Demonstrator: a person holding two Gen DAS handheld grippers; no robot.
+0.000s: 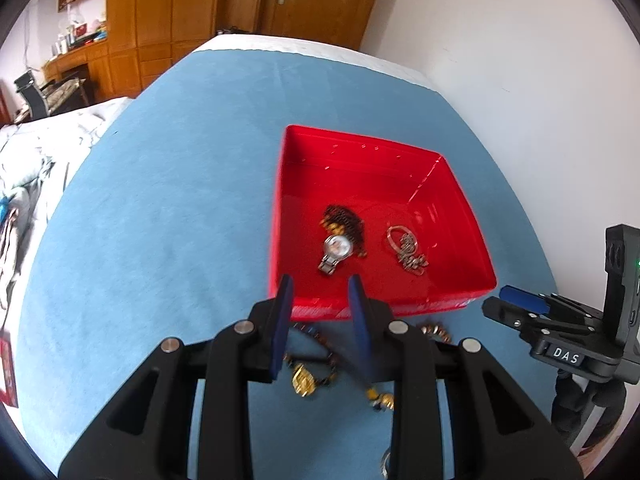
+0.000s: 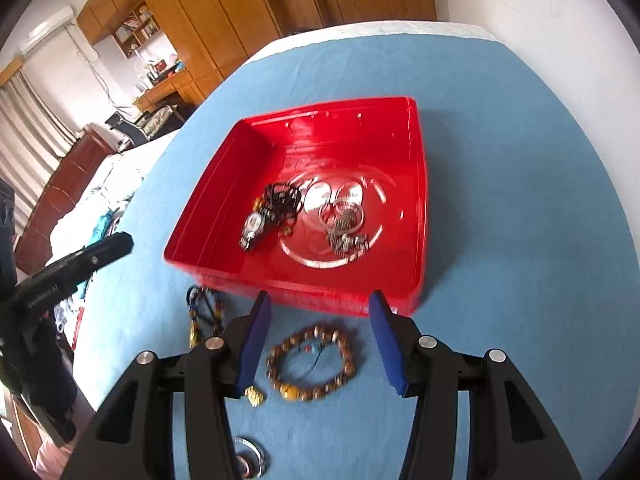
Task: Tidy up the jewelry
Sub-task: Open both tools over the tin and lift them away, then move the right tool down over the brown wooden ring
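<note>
A red box (image 1: 448,184) (image 2: 418,184) sits on the blue cloth. Inside it lie a silver watch (image 1: 336,250) (image 2: 253,227), a dark chain (image 1: 344,218) (image 2: 282,198) and a silver chain with rings (image 1: 408,252) (image 2: 346,236). My left gripper (image 1: 320,300) is open and empty above a beaded necklace with a gold pendant (image 1: 304,378) (image 2: 206,312) lying in front of the box. My right gripper (image 2: 318,308) is open and empty above a brown bead bracelet (image 2: 312,362). The right gripper also shows in the left wrist view (image 1: 516,302).
A silver ring-shaped piece (image 2: 250,456) lies on the cloth near the front edge. A bed with crumpled bedding (image 1: 36,152) is to the left. A white wall (image 1: 540,80) stands on the right. Wooden cabinets (image 1: 180,8) are behind.
</note>
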